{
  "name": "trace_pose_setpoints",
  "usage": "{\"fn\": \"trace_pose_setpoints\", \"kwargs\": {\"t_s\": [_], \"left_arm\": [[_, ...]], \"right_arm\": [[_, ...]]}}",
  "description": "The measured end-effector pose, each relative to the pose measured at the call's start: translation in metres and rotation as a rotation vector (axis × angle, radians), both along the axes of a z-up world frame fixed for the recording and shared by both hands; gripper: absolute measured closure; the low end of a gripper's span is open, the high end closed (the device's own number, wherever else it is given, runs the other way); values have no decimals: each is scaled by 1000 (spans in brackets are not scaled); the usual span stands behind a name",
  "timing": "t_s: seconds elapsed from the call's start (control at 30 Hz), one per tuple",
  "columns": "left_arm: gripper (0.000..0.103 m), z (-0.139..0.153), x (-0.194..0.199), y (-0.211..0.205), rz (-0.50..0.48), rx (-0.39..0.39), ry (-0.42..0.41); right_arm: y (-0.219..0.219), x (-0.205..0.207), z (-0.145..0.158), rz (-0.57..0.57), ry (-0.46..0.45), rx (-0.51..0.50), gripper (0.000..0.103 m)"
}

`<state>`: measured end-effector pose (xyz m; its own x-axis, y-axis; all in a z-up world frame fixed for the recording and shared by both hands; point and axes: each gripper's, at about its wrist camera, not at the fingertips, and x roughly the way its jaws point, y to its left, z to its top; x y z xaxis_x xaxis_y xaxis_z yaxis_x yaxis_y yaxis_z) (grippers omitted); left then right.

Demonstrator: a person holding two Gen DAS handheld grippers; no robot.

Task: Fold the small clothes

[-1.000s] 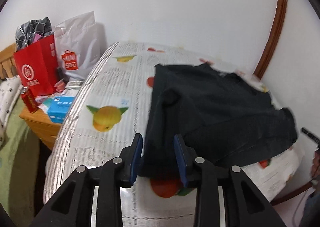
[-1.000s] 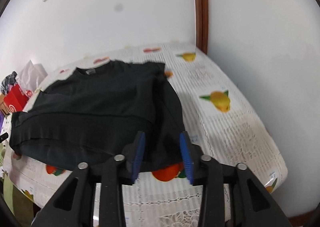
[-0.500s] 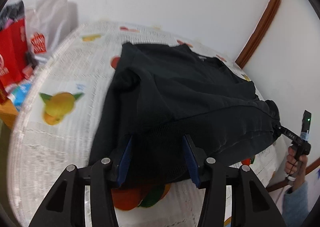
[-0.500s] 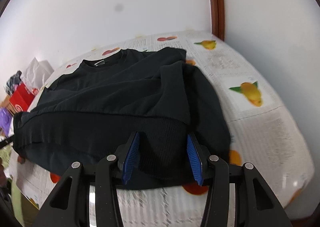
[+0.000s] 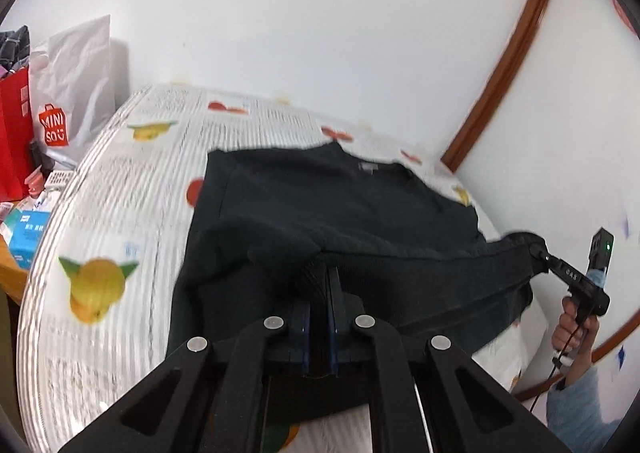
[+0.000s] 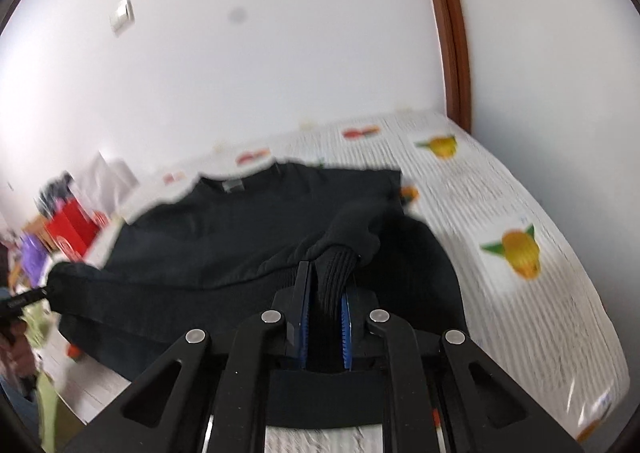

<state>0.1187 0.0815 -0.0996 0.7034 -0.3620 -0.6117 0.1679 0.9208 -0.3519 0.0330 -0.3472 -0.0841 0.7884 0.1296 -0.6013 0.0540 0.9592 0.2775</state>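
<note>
A black sweater (image 5: 340,205) lies on a table with a white fruit-print cloth (image 5: 120,193), collar toward the wall. My left gripper (image 5: 320,273) is shut on the ribbed hem at the sweater's near left corner and holds it lifted over the body. In the right wrist view, my right gripper (image 6: 326,273) has its jaws closing on the bunched ribbed hem of the sweater (image 6: 208,237), which its blue pads press. The hem stretches taut between both grippers. The right gripper (image 5: 538,251) also shows at the right edge of the left wrist view, held by a hand (image 5: 576,325).
A red bag (image 5: 14,133), a white shopping bag (image 5: 76,93) and a blue box (image 5: 28,229) crowd a wooden stand left of the table. The white wall runs close behind. A brown door frame (image 6: 452,33) stands at the far right corner.
Both grippers slid onto the sweater's near hem and closed on it. They have lifted the hem off the cloth and carried it toward the collar.
</note>
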Motion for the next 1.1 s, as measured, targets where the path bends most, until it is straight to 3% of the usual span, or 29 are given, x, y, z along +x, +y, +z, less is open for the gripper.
{"fn": "trace_pose_setpoints", "kwargs": {"t_s": [0.13, 0.3, 0.6, 0.7, 0.87, 1.1], "left_arm": [[96, -1, 28, 1, 25, 22, 1], [96, -15, 66, 0, 68, 32, 55], [92, -43, 98, 5, 95, 29, 154], [90, -41, 94, 7, 77, 9, 158], [70, -30, 74, 9, 54, 25, 128], [69, -24, 31, 4, -44, 22, 98]], "right_arm": [[-6, 22, 10, -14, -43, 33, 91], [-7, 55, 1, -26, -37, 49, 91], [-6, 108, -52, -78, 132, -2, 91], [-3, 114, -59, -82, 178, -30, 89], [-2, 99, -43, -78, 185, -52, 80], [22, 49, -9, 42, 117, -72, 72]]}}
